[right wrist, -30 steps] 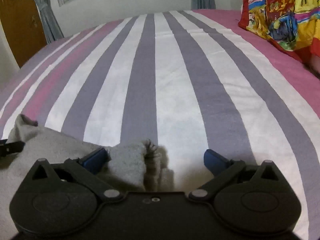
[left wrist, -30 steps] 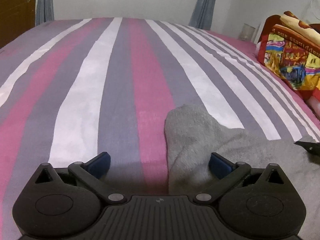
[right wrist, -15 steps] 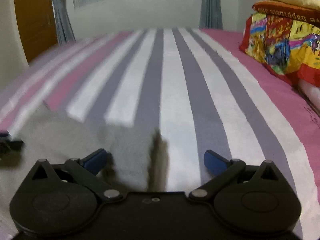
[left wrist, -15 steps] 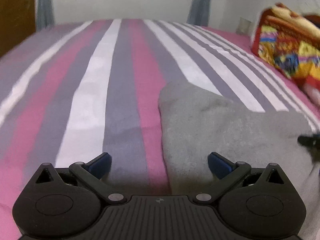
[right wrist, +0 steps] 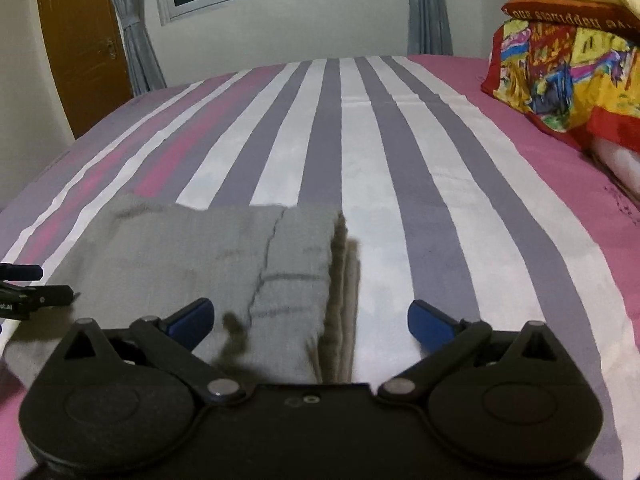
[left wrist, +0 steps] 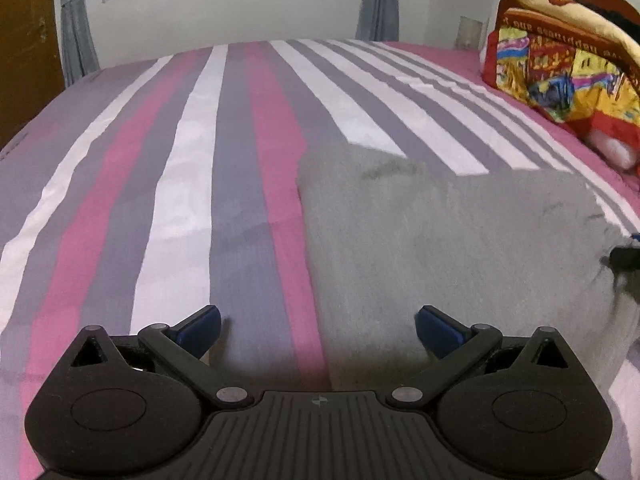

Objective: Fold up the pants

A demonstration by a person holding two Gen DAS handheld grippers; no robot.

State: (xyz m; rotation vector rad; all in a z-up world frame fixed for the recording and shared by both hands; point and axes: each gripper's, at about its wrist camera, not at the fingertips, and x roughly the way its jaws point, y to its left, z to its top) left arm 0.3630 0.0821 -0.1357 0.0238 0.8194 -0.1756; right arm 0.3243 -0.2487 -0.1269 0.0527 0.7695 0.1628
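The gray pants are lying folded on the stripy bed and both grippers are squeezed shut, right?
Not quite. The pants do lie folded on the bed, but both grippers are open: the left wrist view shows the left gripper spread wide, and the right wrist view shows the same for the right gripper.

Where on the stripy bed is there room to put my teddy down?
Bare striped bedsheet lies left of the folded grey pants, and between them and the window wall. The colourful folded blanket crowds the right edge.
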